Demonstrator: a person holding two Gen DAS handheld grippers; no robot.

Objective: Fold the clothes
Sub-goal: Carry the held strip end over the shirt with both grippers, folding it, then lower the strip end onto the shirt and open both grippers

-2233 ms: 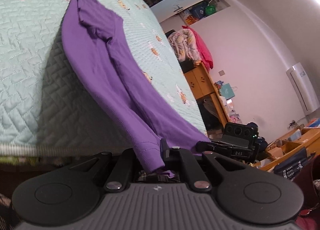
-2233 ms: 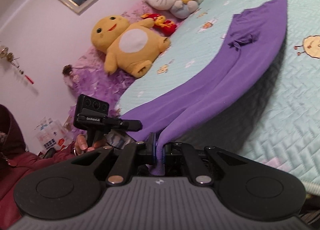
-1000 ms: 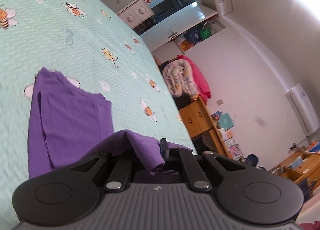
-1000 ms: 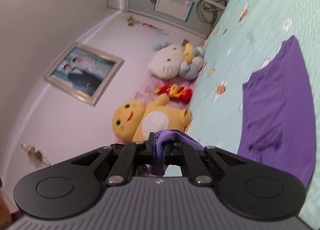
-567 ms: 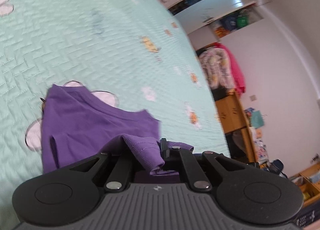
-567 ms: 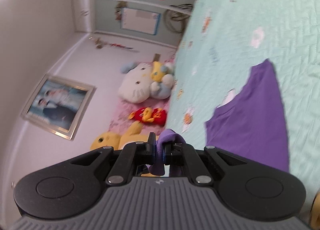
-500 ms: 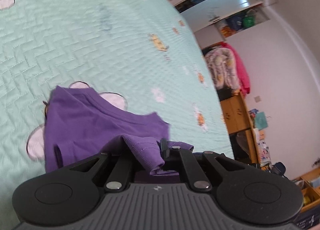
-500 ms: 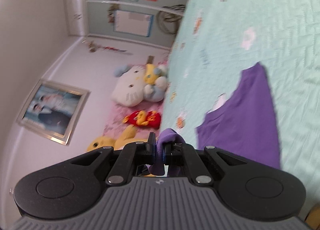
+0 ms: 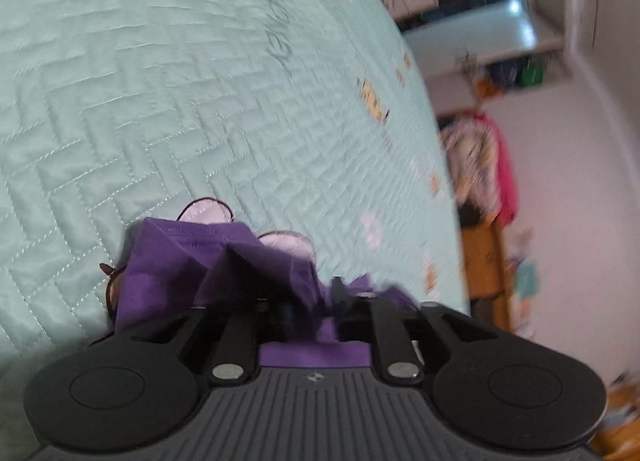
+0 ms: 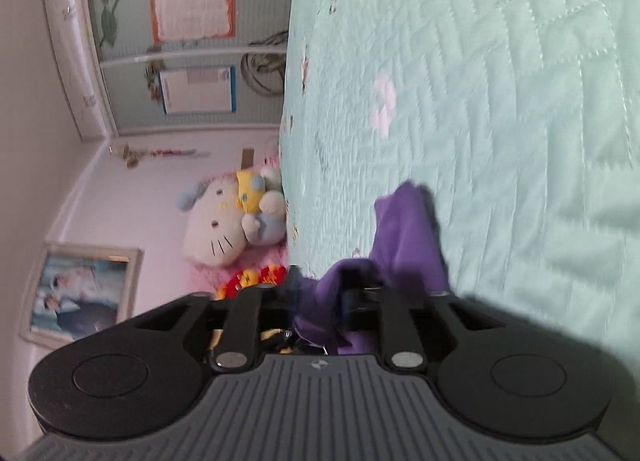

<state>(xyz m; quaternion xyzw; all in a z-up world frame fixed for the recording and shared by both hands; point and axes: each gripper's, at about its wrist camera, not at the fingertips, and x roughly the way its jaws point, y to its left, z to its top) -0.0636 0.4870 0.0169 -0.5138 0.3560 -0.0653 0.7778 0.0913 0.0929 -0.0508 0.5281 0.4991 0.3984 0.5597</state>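
Both grippers sit low over the mint-green quilted bedspread [image 9: 168, 73], each with purple cloth bunched at its fingertips, and the coming move hinges on how that cloth lies relative to each tool.

Starting on the left: the left gripper [image 9: 310, 301] has its jaws opening, and the purple garment [image 9: 224, 261] is draped across and between the fingers rather than pinched; the pads no longer look pressed on it, though blur makes the contact hard to read. From this gripper the garment lies directly ahead and slightly to the left, heaped in a crumpled ridge on the bedspread, so close that it touches the finger tips. Its folded edge seems to run crosswise to the fingers (roughly side to side in this view).

Moving to the right: the right gripper [image 10: 320, 297] is likewise opening, with a lobe of the same garment [image 10: 408, 237] slack between its fingers and spilling forward and to the right onto the bedspread [image 10: 500, 101]. A Hello Kitty plush [image 10: 224, 221] lies well apart at the bed's head, beside the wall.

Neither hand is clearly nearer; each stands at its own end of the folded edge. My judgement is that a fold has just been laid down, and that both tools need to back straight out along their fingers so the cloth is not dragged.
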